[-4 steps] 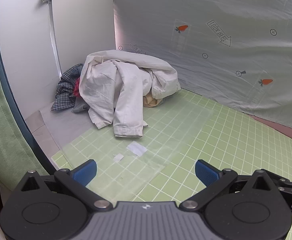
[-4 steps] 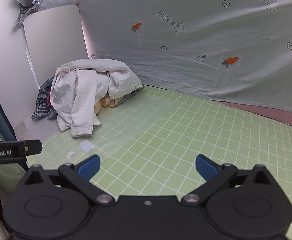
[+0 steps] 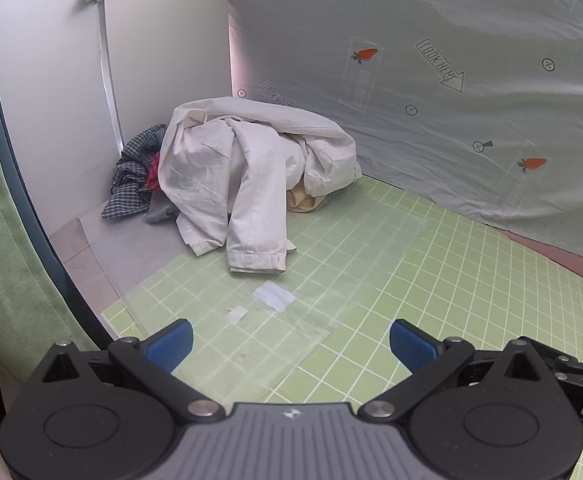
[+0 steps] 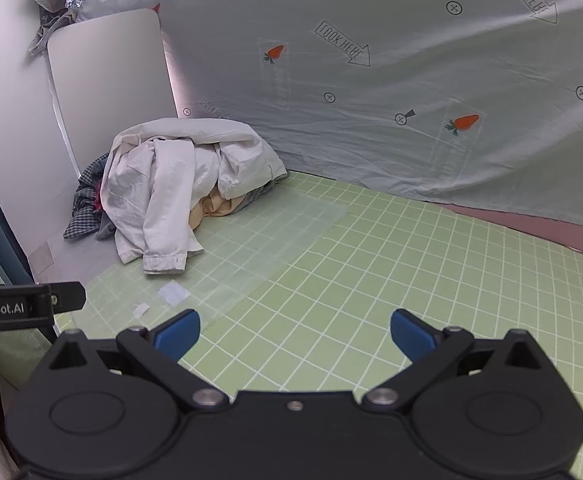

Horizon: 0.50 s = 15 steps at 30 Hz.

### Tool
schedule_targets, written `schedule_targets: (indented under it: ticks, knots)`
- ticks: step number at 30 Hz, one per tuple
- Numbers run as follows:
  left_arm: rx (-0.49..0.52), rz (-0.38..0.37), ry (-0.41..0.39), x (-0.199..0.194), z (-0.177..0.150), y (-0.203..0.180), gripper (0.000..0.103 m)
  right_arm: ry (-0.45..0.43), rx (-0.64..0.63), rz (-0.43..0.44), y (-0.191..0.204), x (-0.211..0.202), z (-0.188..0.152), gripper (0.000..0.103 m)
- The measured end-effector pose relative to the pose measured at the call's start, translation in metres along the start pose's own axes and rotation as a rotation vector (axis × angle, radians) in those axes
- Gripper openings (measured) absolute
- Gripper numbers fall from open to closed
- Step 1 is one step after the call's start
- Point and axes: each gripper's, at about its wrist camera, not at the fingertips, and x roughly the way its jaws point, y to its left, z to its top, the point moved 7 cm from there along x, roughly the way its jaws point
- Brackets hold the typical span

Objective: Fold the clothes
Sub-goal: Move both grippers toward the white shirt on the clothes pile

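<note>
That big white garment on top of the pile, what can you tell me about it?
The white garment looks like a crumpled cotton shirt or jacket, heaped in the corner over a checked cloth and a tan item. One sleeve hangs forward, its cuff flat on the green grid mat. Neither set of tongs touches it.

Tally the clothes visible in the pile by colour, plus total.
White: 1, the white jacket on top
Blue checked: 1, the checked shirt
Red: 1, the red garment
Grey: 1, the grey garment
Cream-yellow: 1, the cream garment
Total: 5 visible; more may be hidden underneath.
</note>
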Motion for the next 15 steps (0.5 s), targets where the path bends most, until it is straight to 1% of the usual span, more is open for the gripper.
schedule_targets:
  ticks: [6,11,15]
  knots:
    - [-0.001,-0.001,-0.001,0.004,-0.003,0.004,0.103,0.003,0.002,-0.008,-0.011,0.004,0.002,0.103]
    - [-0.002,-0.002,-0.001,0.007,-0.005,0.008,0.103,0.009,0.012,-0.015,-0.001,0.006,0.003,0.103]
    - [-0.002,-0.003,-0.001,0.01,-0.006,0.01,0.103,0.011,0.013,-0.017,-0.002,0.01,0.003,0.103]
